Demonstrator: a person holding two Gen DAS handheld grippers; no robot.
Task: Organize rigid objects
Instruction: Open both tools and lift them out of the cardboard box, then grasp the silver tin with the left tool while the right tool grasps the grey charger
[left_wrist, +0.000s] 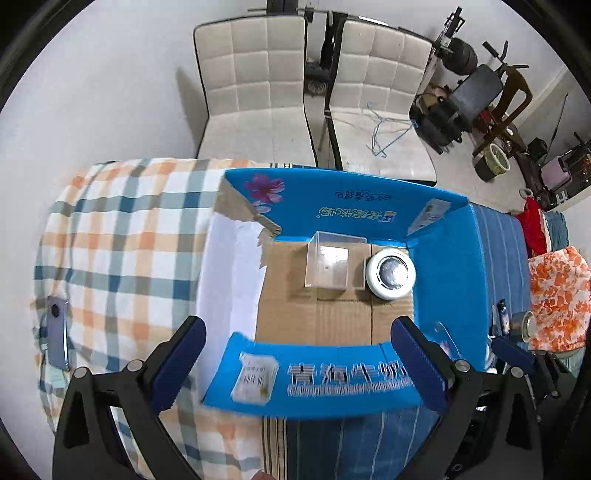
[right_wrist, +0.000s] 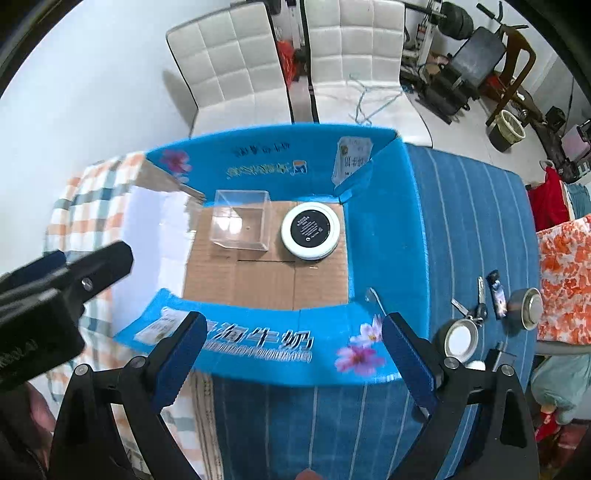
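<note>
Both grippers empty, jaws spread wide: left gripper (left_wrist: 297, 363) and right gripper (right_wrist: 295, 354) poised just above the near flap of the blue carton (right_wrist: 384, 229), looking down into it. Inside, on the brown cardboard floor, two things already placed: clear plastic box (right_wrist: 240, 221) toward 11 o'clock from the right jaws, round white-rimmed tin (right_wrist: 310, 230) at about 12 o'clock, the pair just beside each other against the far wall.

Loose items not yet packed, on the blue striped cloth (right_wrist: 461, 206) outside the carton's right wall, at roughly 2 to 3 o'clock from the right gripper: keys (right_wrist: 474, 302), a small dark rectangular piece (right_wrist: 496, 297), a metal can (right_wrist: 528, 308) on its side, a round lid-like object (right_wrist: 458, 339) closest of all. Keys with long axis running roughly 11-to-5 o'clock, one key tip toward the carton; dark piece lengthwise near 12-to-6; can's open face turned toward 9 o'clock.

Judged nearer to all of these: the right gripper, with only a swing toward 2 o'clock needed. From the left wrist view, same cluster seen at the far right edge, well apart. A phone (left_wrist: 57, 334) on the checked cloth (left_wrist: 122, 240) at 9 o'clock from the left jaws, long axis 12-to-6; likely the left gripper's nearest candidate, if part of the task at all.
</note>
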